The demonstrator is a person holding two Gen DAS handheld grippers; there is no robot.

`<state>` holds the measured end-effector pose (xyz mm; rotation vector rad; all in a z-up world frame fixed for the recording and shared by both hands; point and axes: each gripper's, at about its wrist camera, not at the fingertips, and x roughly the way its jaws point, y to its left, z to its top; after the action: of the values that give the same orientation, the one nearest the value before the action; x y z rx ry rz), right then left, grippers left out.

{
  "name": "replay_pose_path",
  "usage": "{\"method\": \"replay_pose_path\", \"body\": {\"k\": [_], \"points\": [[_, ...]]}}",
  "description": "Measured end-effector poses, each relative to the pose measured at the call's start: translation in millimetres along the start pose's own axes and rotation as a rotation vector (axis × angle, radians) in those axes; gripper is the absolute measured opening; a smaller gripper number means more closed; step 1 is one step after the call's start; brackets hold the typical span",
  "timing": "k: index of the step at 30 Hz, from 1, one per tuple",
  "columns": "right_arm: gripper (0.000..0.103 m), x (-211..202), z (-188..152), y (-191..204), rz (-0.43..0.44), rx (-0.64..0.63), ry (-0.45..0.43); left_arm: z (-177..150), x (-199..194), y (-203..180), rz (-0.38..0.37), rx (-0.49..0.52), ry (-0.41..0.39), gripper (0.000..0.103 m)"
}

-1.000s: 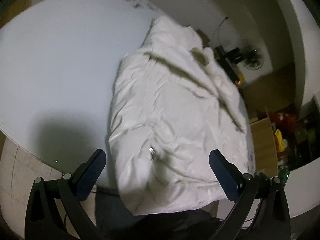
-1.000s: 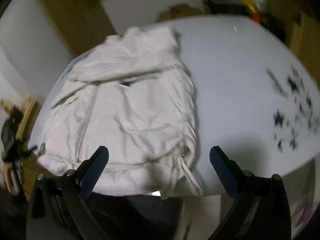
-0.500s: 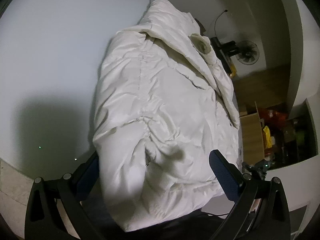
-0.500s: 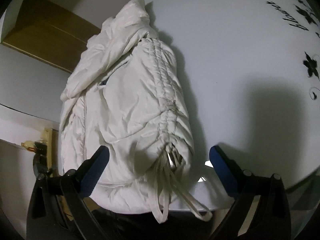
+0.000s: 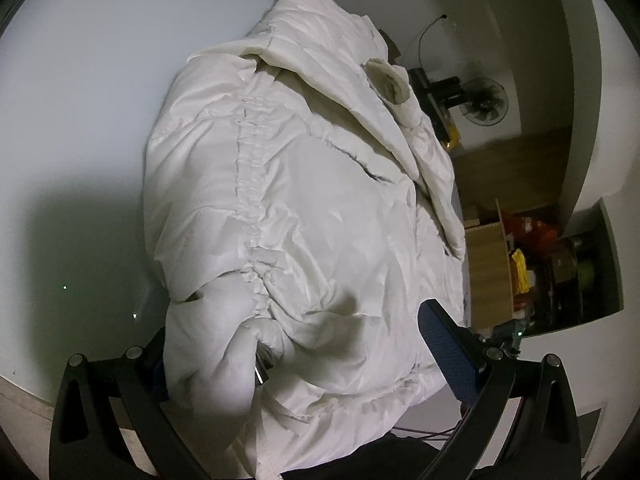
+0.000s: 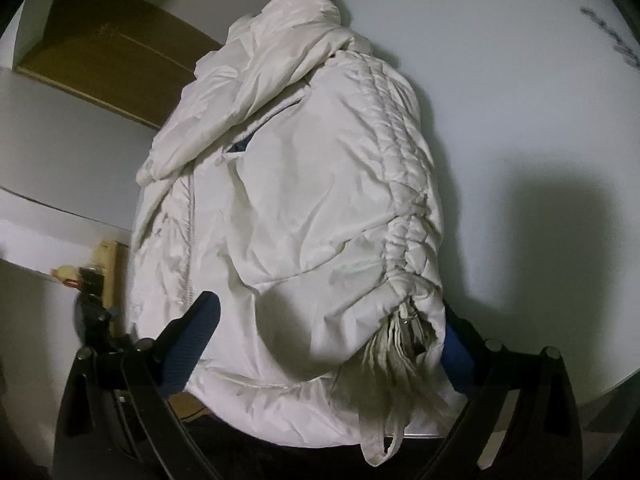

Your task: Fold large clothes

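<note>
A white puffy jacket point(image 5: 320, 200) lies on a pale round table point(image 5: 80, 100), hood at the far end, its hem at the near edge. My left gripper point(image 5: 304, 344) is open, its jaws standing either side of the hem's left corner; the left finger is hidden behind the fabric. In the right wrist view the jacket point(image 6: 300, 200) shows a gathered side seam and hanging drawstrings point(image 6: 392, 360). My right gripper point(image 6: 324, 344) is open around the hem's right corner, its right finger partly hidden by the fabric.
The table point(image 6: 520, 100) carries dark printed marks at its far right. Beyond its edge stand a fan point(image 5: 482, 102), a wooden box point(image 5: 488, 264) with coloured items, and a brown board point(image 6: 108, 52) against the wall.
Both grippers have moved in toward the jacket's hem, which now fills the space between their jaws. The jaws have stayed open.
</note>
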<state>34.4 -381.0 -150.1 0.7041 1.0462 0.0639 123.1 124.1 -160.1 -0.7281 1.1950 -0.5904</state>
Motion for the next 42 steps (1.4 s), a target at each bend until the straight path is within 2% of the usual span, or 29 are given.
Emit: {"method": "replay_pose_path", "body": {"k": [2,3,4,7,8,9,10,11,12,15,19,23,26,29,30,32,33,34,35,36,37,39,41,42], "points": [[0.081,0.6,-2.5,2.5,-0.027,-0.025,-0.005,-0.9,-1.1,1.6,-0.007,-0.010,-0.005,0.101],[0.071,1.1,-3.0,1.6,-0.029,-0.023,-0.007,-1.1,-1.4,2.4,-0.013,-0.014,-0.007,0.101],[0.055,2.4,-3.0,-1.6,-0.018,-0.011,-0.004,-1.6,-1.8,3.5,-0.018,-0.014,-0.009,0.101],[0.031,7.5,-1.6,-16.7,0.055,0.048,0.010,-3.8,-2.4,5.0,-0.026,-0.009,-0.020,0.101],[0.028,10.5,-1.3,-21.1,0.081,0.069,0.017,-4.4,-2.6,4.6,-0.022,-0.003,-0.022,0.100],[0.024,11.3,-1.2,-23.1,0.092,0.080,0.017,-5.1,-3.8,5.7,-0.009,-0.002,-0.026,0.089],[0.021,12.6,-1.0,-25.2,0.103,0.093,0.019,-5.2,-3.4,7.0,0.003,-0.004,-0.024,0.067],[0.020,13.5,-0.7,-26.7,0.111,0.103,0.021,-4.7,-2.1,11.2,0.032,-0.020,-0.020,0.054],[0.019,13.7,-0.6,-27.6,0.117,0.111,0.019,-4.4,-1.7,17.1,0.051,-0.043,-0.020,0.033],[0.017,15.2,-2.1,-28.9,0.135,0.127,0.010,-3.8,-0.9,30.2,0.018,-0.094,-0.010,0.023],[0.014,7.8,-5.4,-29.6,0.163,0.123,-0.005,-9.2,-2.3,27.9,0.053,-0.069,-0.023,0.014],[0.012,-11.8,-9.8,-18.3,0.184,0.069,-0.025,-15.8,-9.5,21.0,0.051,-0.036,-0.038,0.012],[0.011,-23.2,-14.6,-11.0,0.191,0.040,-0.009,-25.9,-15.4,18.0,0.043,-0.013,-0.013,0.012],[0.011,-30.0,-21.8,-10.0,0.155,-0.005,0.013,-31.4,-21.9,24.0,0.030,-0.013,0.010,0.013],[0.014,-29.1,-21.8,-12.9,0.141,-0.004,0.021,-30.7,-21.8,25.3,0.026,-0.012,0.019,0.015],[0.024,-24.6,-22.5,-17.3,0.090,0.015,0.028,-26.2,-22.3,30.2,0.012,-0.042,0.024,0.018],[0.038,-21.4,-22.3,-18.9,0.064,0.018,0.037,-23.7,-21.2,32.8,0.008,-0.061,0.030,0.022],[0.062,-18.8,-21.7,-21.6,0.054,0.034,0.044,-22.4,-21.0,33.6,0.004,-0.069,0.033,0.026],[0.071,-17.8,-21.0,-24.0,0.060,0.050,0.041,-19.5,-19.5,33.9,-0.003,-0.072,0.034,0.030],[0.074,-17.6,-19.6,-23.7,0.069,0.050,0.037,-17.6,-17.8,32.2,-0.009,-0.074,0.034,0.041],[0.073,-16.6,-18.1,-23.4,0.074,0.052,0.035,-15.1,-15.7,31.8,-0.032,-0.079,0.033,0.051],[0.073,-12.9,-16.8,-20.6,0.094,0.056,0.034,-12.8,-9.5,27.2,-0.071,-0.087,0.032,0.061],[0.056,-4.2,-18.3,-16.9,0.097,0.052,0.055,-13.4,-6.7,24.1,-0.064,-0.078,0.031,0.059],[0.033,-1.3,-21.0,-16.9,0.080,0.048,0.061,-12.9,-6.1,21.4,-0.053,-0.062,0.031,0.058]]}}
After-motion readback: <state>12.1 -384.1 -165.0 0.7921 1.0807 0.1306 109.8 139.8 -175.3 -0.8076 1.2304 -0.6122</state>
